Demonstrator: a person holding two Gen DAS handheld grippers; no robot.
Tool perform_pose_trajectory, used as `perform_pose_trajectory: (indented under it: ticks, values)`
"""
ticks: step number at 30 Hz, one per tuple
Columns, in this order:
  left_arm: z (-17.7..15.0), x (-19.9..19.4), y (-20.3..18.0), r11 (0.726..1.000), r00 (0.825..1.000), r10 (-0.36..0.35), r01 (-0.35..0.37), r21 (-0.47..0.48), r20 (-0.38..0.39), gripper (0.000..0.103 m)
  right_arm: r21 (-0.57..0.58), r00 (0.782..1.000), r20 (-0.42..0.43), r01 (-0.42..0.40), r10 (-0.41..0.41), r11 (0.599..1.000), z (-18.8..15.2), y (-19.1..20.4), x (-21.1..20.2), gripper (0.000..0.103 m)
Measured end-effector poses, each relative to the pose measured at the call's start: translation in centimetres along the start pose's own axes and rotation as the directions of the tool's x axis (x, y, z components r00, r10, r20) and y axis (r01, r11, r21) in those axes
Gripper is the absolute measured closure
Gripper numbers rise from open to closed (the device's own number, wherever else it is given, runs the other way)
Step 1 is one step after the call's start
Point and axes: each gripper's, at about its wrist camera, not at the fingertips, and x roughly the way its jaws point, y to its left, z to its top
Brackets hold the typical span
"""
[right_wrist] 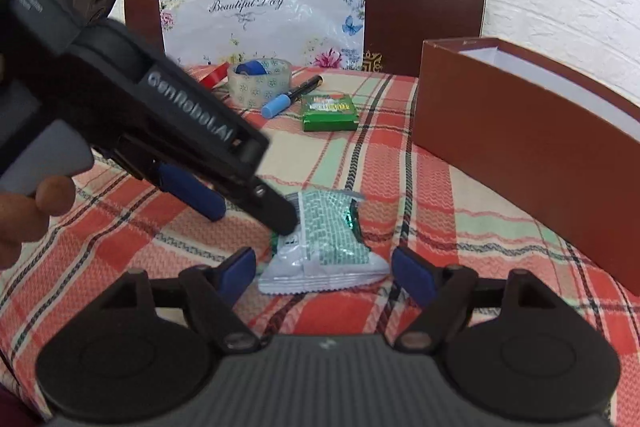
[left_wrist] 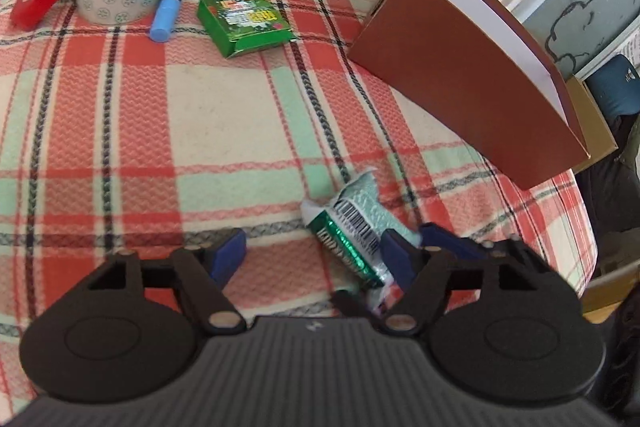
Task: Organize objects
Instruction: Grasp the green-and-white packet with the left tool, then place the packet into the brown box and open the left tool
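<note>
Snack packet (right_wrist: 326, 247) lies near the table's front edge between the right gripper's (right_wrist: 328, 273) wide-open, empty jaws; left gripper (left_wrist: 314, 255) likewise open, empty. Next: close, lift toward the box (right_wrist: 520, 147).

Both views are bright, lit by soft, even daylight. Shadows are weak: a faint one lies under the left gripper (left_wrist: 312, 255) at the lower centre of the left wrist view. Fisheye distortion bows the brown box (left_wrist: 472, 83) at right and curves the plaid cloth (left_wrist: 160, 131) toward the edges. In the right wrist view, the near gripper at upper left is slightly blurred, and the plastic sheet (right_wrist: 264, 7) at top shows mild glare.
</note>
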Motion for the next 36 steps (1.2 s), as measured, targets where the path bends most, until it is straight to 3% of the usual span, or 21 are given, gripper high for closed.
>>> perform_pose_trajectory:
  ticks: [3,5,6,7,8,12,17,21,24,25,26,29,33,36]
  values:
    - [0.4,0.9,-1.2,0.999,0.999,0.031,-0.032,0.041,0.016,0.03,0.011,0.999,-0.015,-0.042,0.042,0.999,0.2,-0.5,1.5,0.03]
    - [0.6,0.9,-1.4,0.999,1.0,-0.018,0.017,0.047,0.017,0.058,0.011,0.998,-0.008,-0.054,0.054,0.998,0.3,-0.5,1.7,0.033]
    - [0.8,0.8,-1.5,0.999,0.999,-0.033,0.033,0.035,0.003,0.059,0.008,0.998,-0.001,-0.058,0.058,0.998,0.2,-0.5,1.7,0.035]
    - [1.0,0.8,-1.9,0.999,1.0,-0.028,0.028,0.042,-0.001,0.059,0.003,0.999,0.015,-0.043,0.043,0.999,0.1,-0.5,1.5,0.046]
    - [1.2,0.5,-2.6,0.997,1.0,-0.024,0.024,0.073,0.009,0.06,0.006,0.999,0.028,-0.034,0.033,0.999,0.1,-0.5,1.2,0.051]
    - [3.2,-1.6,-6.4,0.978,0.994,-0.062,0.042,0.206,0.095,0.061,0.057,0.989,0.143,0.025,-0.033,0.998,1.0,-1.6,-0.6,0.053]
    - [7.7,-3.1,-12.3,0.935,0.966,-0.173,0.1,0.341,0.193,0.061,0.11,0.917,0.341,0.18,-0.208,0.977,3.9,-5.3,-3.9,0.053]
    - [10.8,-0.6,-16.6,0.91,0.956,-0.215,0.121,0.398,0.202,0.06,0.17,0.87,0.372,0.277,-0.322,0.946,5.6,-9.5,-4.1,0.053]
    - [12.1,2.5,-18.7,0.911,0.965,-0.178,0.088,0.402,0.192,0.053,0.221,0.843,0.345,0.355,-0.413,0.908,6.1,-12.8,-2.7,0.044]
    - [12.1,3.4,-19.1,0.915,0.97,-0.146,0.058,0.399,0.195,0.052,0.239,0.83,0.31,0.404,-0.464,0.883,6.1,-13.7,-1.9,0.032]
    - [12.0,4.1,-19.3,0.916,0.973,-0.114,0.025,0.4,0.199,0.052,0.26,0.828,0.269,0.43,-0.492,0.865,6.0,-14.6,-1.2,0.03]
    - [11.4,4.6,-18.5,0.921,0.975,-0.062,-0.026,0.388,0.213,0.046,0.358,0.849,0.256,0.362,-0.463,0.861,4.6,-16.0,-1.7,0.031]
    - [10.4,2.6,-17.2,0.918,0.969,-0.054,-0.047,0.395,0.241,0.042,0.346,0.839,0.29,0.357,-0.461,0.868,3.7,-14.3,-2.3,0.03]
    - [9.3,0.7,-17.3,0.892,0.951,0.01,-0.148,0.427,0.308,0.043,0.338,0.843,0.296,0.347,-0.449,0.875,3.9,-13.1,-2.9,0.027]
